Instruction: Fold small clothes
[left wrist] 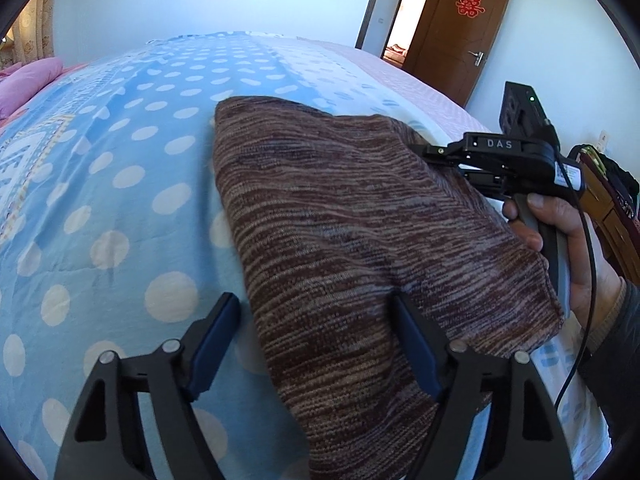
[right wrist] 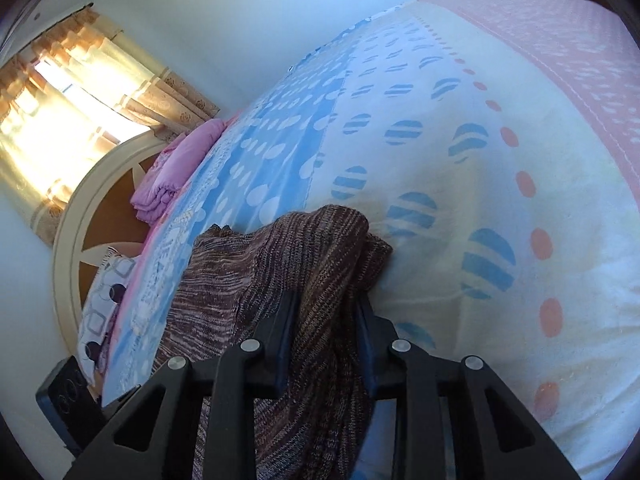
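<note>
readable marks: "das" in white letters on the black body of the right gripper (left wrist: 430,154), right of centre in the left wrist view. red paper double-happiness character (left wrist: 470,4) on the brown door (left wrist: 452,32), upper right. no other legible writing.

knit garment (left wrist: 340,220), brown and mauve marl stripes, lies folded on the polka-dot bedspread (left wrist: 120,140), centre of the left view; lower centre in the right view (right wrist: 304,264), where a fold is bunched up.

left gripper (left wrist: 316,344), bottom of its frame: fingers spread wide, left one over the bedspread just beside the garment's edge, right one (left wrist: 416,344) on the knit. cloth lies between them, pads not pressing on it. points steeply down at the bed.

right gripper (right wrist: 326,340), bottom centre of its view: fingers drawn narrow, a raised fold of the garment pinched between the pads. in the left view a hand (left wrist: 560,232) grips its grey handle at right edge, cable trailing down, tips at the garment's far right corner.

pink folded quilt (right wrist: 176,168) near the headboard (right wrist: 76,216), left; curtained window (right wrist: 60,100) upper left.
</note>
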